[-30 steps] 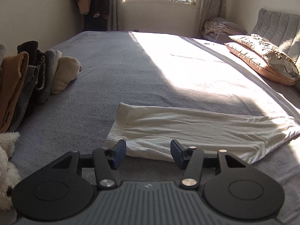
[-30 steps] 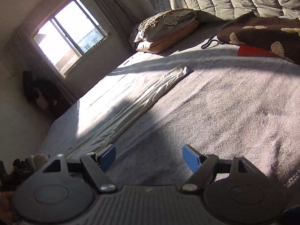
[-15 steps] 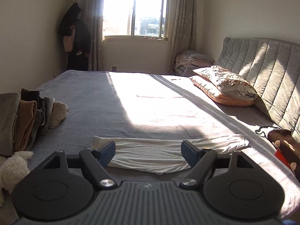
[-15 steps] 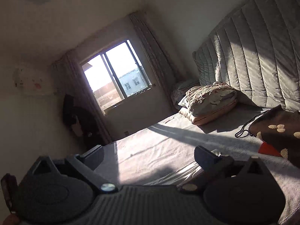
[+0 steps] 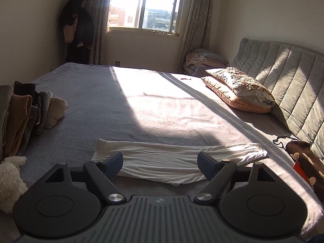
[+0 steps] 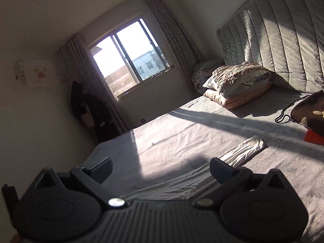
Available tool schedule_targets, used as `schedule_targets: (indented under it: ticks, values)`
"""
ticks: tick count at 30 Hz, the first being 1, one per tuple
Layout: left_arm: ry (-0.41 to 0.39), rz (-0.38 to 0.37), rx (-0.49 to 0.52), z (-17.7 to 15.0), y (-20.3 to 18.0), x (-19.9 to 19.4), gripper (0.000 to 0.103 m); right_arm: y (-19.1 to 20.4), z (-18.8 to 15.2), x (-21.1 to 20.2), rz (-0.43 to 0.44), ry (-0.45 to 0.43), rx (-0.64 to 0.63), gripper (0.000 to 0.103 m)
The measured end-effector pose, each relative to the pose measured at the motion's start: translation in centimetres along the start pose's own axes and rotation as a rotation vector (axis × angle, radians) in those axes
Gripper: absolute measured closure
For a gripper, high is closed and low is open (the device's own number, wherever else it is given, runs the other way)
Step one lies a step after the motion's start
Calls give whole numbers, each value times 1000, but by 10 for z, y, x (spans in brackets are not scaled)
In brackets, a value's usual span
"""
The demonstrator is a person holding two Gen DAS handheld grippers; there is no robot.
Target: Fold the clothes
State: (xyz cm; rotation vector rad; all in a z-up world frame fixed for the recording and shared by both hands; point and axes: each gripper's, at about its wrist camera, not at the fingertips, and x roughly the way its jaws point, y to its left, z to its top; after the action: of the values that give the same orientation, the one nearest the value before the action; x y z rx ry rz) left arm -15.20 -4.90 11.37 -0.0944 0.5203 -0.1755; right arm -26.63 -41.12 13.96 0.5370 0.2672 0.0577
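A white garment (image 5: 178,158), folded into a long narrow strip, lies flat across the grey bed cover (image 5: 113,105) in the left wrist view. My left gripper (image 5: 160,164) hovers above its near edge, open, with nothing between the fingers. In the right wrist view the same white garment (image 6: 239,154) stretches away to the right, half in shadow. My right gripper (image 6: 160,168) is raised over it, open and empty, tilted toward the window.
A row of folded clothes (image 5: 24,115) stands along the bed's left edge, with a white plush toy (image 5: 10,176) beside it. Two stacked pillows (image 5: 239,91) lean by the padded headboard (image 5: 283,77). A brown spotted item (image 5: 305,162) lies at the right edge.
Both grippers have risen and pulled back from the white garment. The left jaws have widened since a second ago. The right view swung up toward the window, then tipped partly back down.
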Motion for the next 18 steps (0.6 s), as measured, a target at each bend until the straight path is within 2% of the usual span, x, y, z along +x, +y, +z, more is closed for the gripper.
schedule_targets:
  ticks: [2,4,8,11,14,18]
  values:
    - [28,3,16,-4,-2,19,19,-22,4,12,-60,-12,50,0]
    - [57,6,37,-8,-5,39,19,-44,4,29,-124,12,84,0]
    - [118,-15,59,-11,-17,87,19,-107,0,94,-234,147,167,0]
    - [138,-20,92,-10,-29,131,19,-161,1,152,-310,210,236,2]
    - [156,-41,102,-16,-33,172,19,-213,2,203,-398,258,338,10]
    - [181,-99,84,-31,-30,221,19,-273,3,265,-463,255,353,33]
